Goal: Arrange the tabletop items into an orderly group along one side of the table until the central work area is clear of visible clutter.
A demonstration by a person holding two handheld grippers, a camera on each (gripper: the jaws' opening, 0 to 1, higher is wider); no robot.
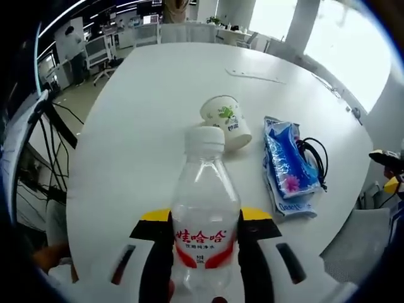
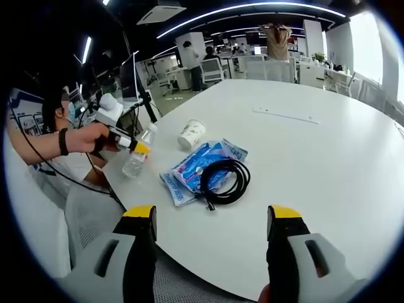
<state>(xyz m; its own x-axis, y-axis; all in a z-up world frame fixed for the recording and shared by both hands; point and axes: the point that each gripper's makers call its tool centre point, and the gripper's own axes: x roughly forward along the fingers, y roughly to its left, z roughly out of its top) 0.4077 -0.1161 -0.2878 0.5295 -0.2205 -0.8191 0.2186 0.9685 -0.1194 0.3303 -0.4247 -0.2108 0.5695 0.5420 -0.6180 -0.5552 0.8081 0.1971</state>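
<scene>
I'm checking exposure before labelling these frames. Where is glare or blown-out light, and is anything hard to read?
Left gripper view: windows at the upper right blow out white; the bottle label stays legible. Right gripper view: the room behind is dark, ceiling strips glare, the white table is evenly lit, and fisheye bends its edge.

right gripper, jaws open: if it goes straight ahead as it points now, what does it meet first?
Most likely the black cable coil, lying on the blue packets between the jaw lines of the right gripper. Bare table lies before it. Depth is unclear; tilted up, it could pass over the coil.
</scene>
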